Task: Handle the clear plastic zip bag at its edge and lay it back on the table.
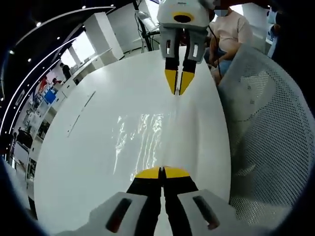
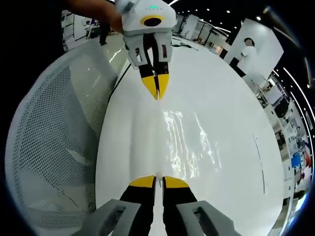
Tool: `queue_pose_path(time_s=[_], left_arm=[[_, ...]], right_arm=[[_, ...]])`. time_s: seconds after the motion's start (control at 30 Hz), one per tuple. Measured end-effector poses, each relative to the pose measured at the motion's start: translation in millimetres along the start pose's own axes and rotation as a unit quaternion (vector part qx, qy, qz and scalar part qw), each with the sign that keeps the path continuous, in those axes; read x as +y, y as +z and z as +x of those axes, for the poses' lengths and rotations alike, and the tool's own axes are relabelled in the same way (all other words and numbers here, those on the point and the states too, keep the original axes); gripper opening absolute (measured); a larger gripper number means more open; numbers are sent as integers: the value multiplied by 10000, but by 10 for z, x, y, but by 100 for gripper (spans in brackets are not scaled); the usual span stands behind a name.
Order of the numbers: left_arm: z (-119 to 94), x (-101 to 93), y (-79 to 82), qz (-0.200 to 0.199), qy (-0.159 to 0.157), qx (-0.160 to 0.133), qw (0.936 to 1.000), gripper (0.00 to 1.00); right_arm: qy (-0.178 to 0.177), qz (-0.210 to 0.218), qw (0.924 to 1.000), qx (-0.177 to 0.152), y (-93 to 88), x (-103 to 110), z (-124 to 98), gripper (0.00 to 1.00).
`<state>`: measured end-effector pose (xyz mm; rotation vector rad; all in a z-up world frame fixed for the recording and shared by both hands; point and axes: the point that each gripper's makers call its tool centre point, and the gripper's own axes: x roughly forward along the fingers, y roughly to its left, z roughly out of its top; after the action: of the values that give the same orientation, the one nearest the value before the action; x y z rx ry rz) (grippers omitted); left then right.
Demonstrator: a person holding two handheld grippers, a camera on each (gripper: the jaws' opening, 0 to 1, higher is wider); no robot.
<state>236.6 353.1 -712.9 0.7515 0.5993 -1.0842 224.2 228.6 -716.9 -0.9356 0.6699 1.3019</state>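
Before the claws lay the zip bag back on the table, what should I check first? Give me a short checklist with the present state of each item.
1. Left claw shut on one edge of the clear plastic zip bag: ok, yellow tips together.
2. Right claw shut on the opposite edge: ok, tips nearly touching with the film between them.
3. Bag stretched between the two claws without a fold: ok, it looks flat, with only glare wrinkles.
4. White table bare beneath the bag: ok where it shows.
5. Bag already touching the table: cannot tell, the film is too clear.
6. Mesh chair beside the table edge apart from the bag: ok.
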Motion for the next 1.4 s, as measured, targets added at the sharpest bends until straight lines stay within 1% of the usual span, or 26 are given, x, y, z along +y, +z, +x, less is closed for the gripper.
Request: queue_pose_path(time_s=[0.1, 0.33, 0.4, 0.5, 0.6, 0.67, 0.83, 1.0, 1.07, 1.17, 1.4], left_arm=[[-3, 1, -17, 16, 28, 13, 10000, 0], [-17, 26, -8, 131, 152, 21, 9998, 0], [-16, 25, -5, 162, 160, 20, 9997, 0], [-16, -5, 15, 338, 198, 30, 9992, 0], [-11, -6, 17, 375, 209, 32, 9991, 0], [-8, -46, 27, 479, 207, 86, 9986, 0], [-6, -24, 47, 469, 234, 45, 9986, 0], [-7, -19, 65, 432, 251, 5, 9988, 0], [-5, -27, 74, 499, 257, -14, 9984, 0], [-11, -31, 79, 570, 275, -22, 9980, 0], [-11, -51, 59, 743, 281, 34, 9968, 0]], right_arm=[[-15, 122, 9999, -81, 66, -12, -13, 6], [-33, 92, 9995, -300, 272, -22, -39, 6], [-41, 78, 9994, -345, 304, -40, -37, 6], [-98, 68, 9990, -427, 377, -89, -48, 6], [-107, 102, 9987, -481, 399, -124, -33, 6], [-111, 70, 9988, -474, 412, -124, -24, 6], [-84, 85, 9989, -456, 402, -131, 27, 6], [23, 68, 9991, -422, 401, -89, 100, 6], [43, 17, 9993, -376, 394, -73, 124, 6], [61, 112, 9991, -406, 415, -77, 128, 6], [28, 119, 9986, -515, 497, -120, 107, 6]])
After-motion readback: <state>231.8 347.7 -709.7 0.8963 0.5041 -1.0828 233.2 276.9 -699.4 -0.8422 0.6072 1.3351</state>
